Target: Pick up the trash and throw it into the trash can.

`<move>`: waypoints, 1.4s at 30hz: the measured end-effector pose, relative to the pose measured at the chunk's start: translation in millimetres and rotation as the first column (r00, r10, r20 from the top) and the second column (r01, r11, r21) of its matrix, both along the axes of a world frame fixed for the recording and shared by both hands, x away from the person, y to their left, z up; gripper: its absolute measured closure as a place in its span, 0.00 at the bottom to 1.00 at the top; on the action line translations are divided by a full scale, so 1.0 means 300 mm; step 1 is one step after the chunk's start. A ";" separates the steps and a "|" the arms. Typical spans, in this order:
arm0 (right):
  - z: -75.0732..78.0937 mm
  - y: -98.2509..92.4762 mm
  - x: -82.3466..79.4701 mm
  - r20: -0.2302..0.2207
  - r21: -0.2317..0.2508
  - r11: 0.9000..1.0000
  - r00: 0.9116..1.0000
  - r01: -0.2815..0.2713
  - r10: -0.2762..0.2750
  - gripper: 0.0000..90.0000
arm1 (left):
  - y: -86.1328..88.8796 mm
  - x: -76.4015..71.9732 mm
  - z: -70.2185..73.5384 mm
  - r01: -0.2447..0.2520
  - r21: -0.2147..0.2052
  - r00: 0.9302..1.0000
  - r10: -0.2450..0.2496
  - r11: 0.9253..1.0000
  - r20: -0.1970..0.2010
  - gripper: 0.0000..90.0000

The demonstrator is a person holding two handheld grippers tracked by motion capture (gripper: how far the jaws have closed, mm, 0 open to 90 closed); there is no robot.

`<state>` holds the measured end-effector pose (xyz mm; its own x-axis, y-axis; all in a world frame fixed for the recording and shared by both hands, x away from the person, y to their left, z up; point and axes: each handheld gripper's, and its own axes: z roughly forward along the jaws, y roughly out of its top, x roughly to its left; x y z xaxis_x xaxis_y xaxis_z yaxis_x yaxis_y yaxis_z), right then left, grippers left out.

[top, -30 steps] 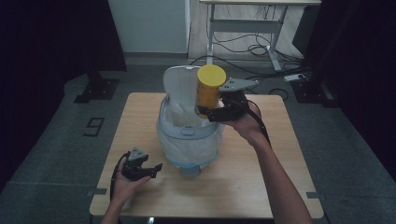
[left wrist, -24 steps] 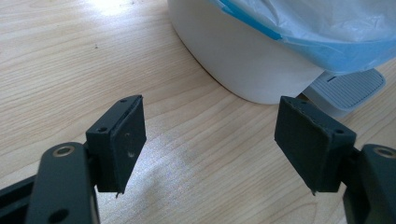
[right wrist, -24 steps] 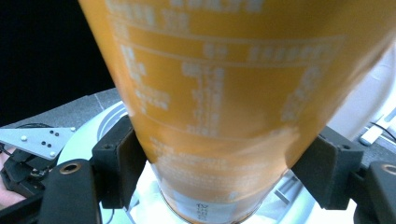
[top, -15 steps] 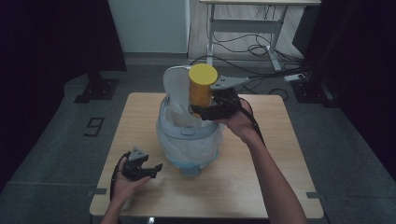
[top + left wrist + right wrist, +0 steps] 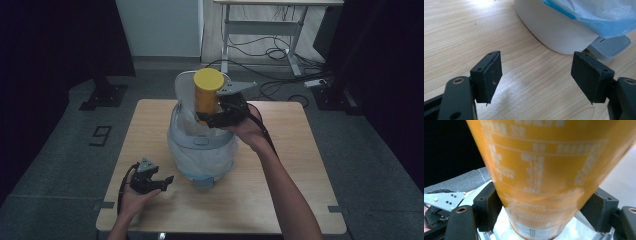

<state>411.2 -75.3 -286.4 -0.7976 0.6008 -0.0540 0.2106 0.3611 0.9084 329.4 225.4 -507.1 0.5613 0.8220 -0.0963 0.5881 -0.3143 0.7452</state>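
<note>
A yellow canister (image 5: 207, 93) with white print (image 5: 544, 172) stands upright in the air over the open mouth of a white pedal bin (image 5: 202, 145) lined with a clear bag. My right gripper (image 5: 210, 116) is shut on the canister's lower part, one pad on each side (image 5: 487, 206). The bin's lid (image 5: 184, 87) is raised behind the canister. My left gripper (image 5: 162, 181) rests low on the table (image 5: 280, 200) to the left of the bin, open, with bare wood between its pads (image 5: 491, 75). The bin's white wall (image 5: 556, 32) and grey pedal (image 5: 610, 45) lie just ahead of it.
The bin stands in the middle of the wooden table. Dark curtains hang on both sides. A desk frame (image 5: 260, 25) with cables (image 5: 270, 52) on the floor stands beyond the far edge. The floor bears a mark (image 5: 101, 135) at the left.
My right gripper has carried the yellow canister leftward, from the bin's right rim to over its open mouth. The left gripper has stayed where it was.
</note>
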 end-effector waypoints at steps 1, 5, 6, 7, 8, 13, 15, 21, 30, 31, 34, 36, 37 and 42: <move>-0.002 0.005 0.003 -0.003 0.000 1.000 1.000 -0.002 0.002 0.27 | 0.002 0.000 0.000 0.002 0.003 1.000 -0.002 1.000 0.000 0.28; -0.011 0.024 0.011 -0.009 -0.003 1.000 1.000 -0.009 0.009 0.27 | 0.005 0.001 -0.001 0.001 0.001 1.000 -0.001 1.000 -0.001 0.28; -0.014 0.027 0.014 -0.008 -0.003 1.000 1.000 -0.011 0.011 0.27 | 0.008 0.000 -0.001 -0.003 -0.002 1.000 0.003 1.000 -0.001 0.28; -0.016 0.029 0.016 -0.011 -0.001 1.000 1.000 -0.010 0.010 0.26 | 0.008 0.000 -0.001 -0.003 -0.002 1.000 0.003 1.000 -0.001 0.28; -0.018 0.030 0.019 -0.010 0.002 1.000 1.000 -0.009 0.009 0.26 | 0.010 0.000 0.000 -0.005 -0.005 1.000 0.005 1.000 0.000 0.28; -0.022 0.028 0.021 -0.017 0.021 1.000 1.000 0.003 -0.003 0.12 | 0.012 0.000 0.001 -0.003 -0.003 1.000 0.003 1.000 -0.001 0.28; -0.022 0.020 0.016 -0.007 0.012 1.000 1.000 0.010 -0.010 0.13 | 0.011 -0.001 0.001 -0.006 -0.006 1.000 0.006 1.000 -0.001 0.28; -0.028 -0.026 -0.007 0.010 0.010 1.000 1.000 0.026 -0.026 0.14 | 0.014 0.000 0.001 -0.009 -0.004 1.000 0.009 1.000 0.001 0.28; -0.075 -0.135 -0.065 0.021 0.006 0.999 0.999 0.038 -0.038 0.15 | 0.015 -0.001 0.001 -0.013 0.002 1.000 0.013 1.000 0.004 0.28; -0.080 -0.150 -0.073 0.023 0.012 0.999 0.999 0.043 -0.043 0.16 | 0.014 -0.001 0.001 -0.014 0.003 1.000 0.014 1.000 0.003 0.28; -0.093 -0.197 -0.096 0.024 0.030 0.998 0.998 0.057 -0.058 0.16 | 0.011 -0.001 0.001 -0.016 0.003 1.000 0.016 1.000 0.003 0.28; -0.097 -0.212 -0.103 0.025 0.034 0.997 0.998 0.062 -0.063 0.16 | 0.010 -0.001 0.001 -0.015 0.003 1.000 0.015 1.000 0.003 0.28; -0.101 -0.227 -0.110 0.025 0.038 0.997 0.997 0.068 -0.069 0.17 | 0.008 -0.001 0.000 -0.015 0.005 1.000 0.015 1.000 0.003 0.28; -0.130 -0.297 -0.147 0.022 0.048 0.995 0.995 0.091 -0.092 0.17 | 0.005 -0.002 -0.002 -0.014 0.007 1.000 0.014 1.000 0.001 0.28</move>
